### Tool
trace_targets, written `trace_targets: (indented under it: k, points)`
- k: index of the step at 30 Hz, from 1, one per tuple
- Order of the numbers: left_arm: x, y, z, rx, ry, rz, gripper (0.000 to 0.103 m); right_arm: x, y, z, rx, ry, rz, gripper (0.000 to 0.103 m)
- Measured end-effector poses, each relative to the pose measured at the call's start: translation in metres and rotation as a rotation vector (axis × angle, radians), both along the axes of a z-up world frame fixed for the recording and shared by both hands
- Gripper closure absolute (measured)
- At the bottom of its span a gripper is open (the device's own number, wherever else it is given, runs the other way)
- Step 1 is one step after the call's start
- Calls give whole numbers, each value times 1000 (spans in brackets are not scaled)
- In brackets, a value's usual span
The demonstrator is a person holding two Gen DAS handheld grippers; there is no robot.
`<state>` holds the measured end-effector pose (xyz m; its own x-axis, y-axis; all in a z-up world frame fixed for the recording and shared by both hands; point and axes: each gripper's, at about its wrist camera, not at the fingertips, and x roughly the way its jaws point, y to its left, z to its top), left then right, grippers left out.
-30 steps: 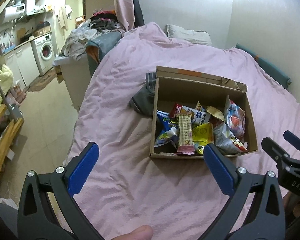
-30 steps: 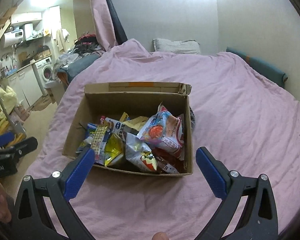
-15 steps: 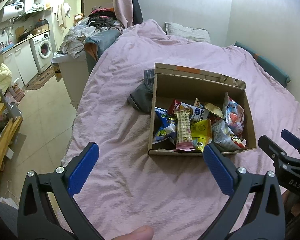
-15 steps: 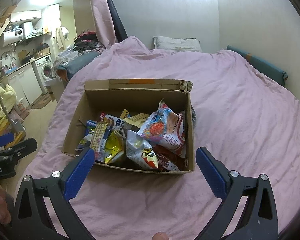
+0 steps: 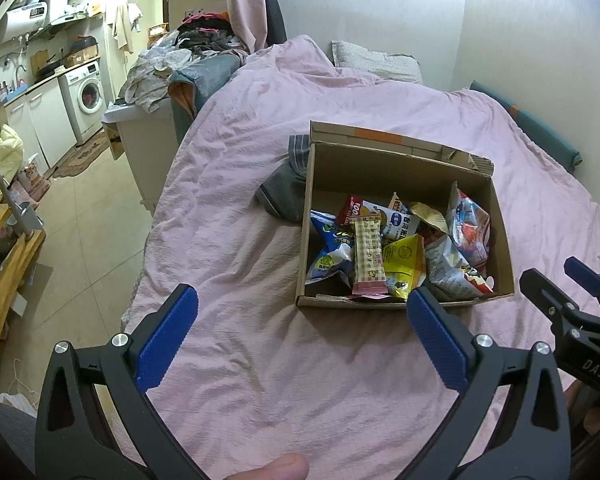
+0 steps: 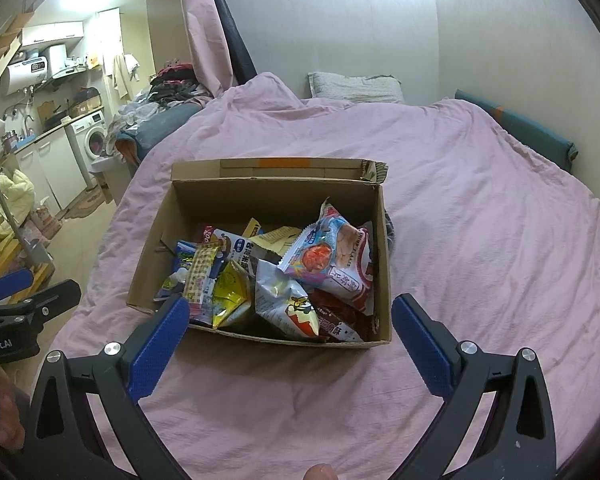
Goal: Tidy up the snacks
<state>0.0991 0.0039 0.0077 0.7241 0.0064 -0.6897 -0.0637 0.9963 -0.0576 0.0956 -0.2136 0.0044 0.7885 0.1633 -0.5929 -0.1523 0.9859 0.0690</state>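
Pink bedding (image 5: 260, 264) covers the bed that serves as the work surface, with a kitchen corner and a washing machine (image 5: 87, 92) far off on the left and a grey garment (image 5: 284, 192) lying just beside the left wall of the cardboard box (image 6: 260, 196). That open box sits on the bedding, and every snack in view lies inside it in a loose heap: a blue packet (image 5: 328, 248) by the left wall, a pink checked bar (image 5: 368, 256) lying on top, a yellow pouch (image 6: 230, 292) beside it, and a large shrimp-flakes bag (image 6: 328, 256) propped against the right wall. No packet shows on the bedding outside. The left gripper (image 5: 302, 340) hovers short of the box's near edge, its jaws spread wide and holding nothing; the right gripper (image 6: 290, 344) hangs likewise in front of the near wall, jaws wide apart and empty. My reading is that this fits two stages equally: snacks gathered into the box and the job about finished, or a jumbled box waiting to be sorted. If any packet is to be handled, the crinkly bags would need a light pinch at a seam or edge, and the bar on top looks easiest to reach.
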Motion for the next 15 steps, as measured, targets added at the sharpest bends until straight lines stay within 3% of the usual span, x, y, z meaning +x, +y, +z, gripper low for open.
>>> trace_targets:
  k: [15]
  points:
    - [0, 0, 0, -1, -1, 0, 0, 0, 1, 0, 0, -1, 0, 0]
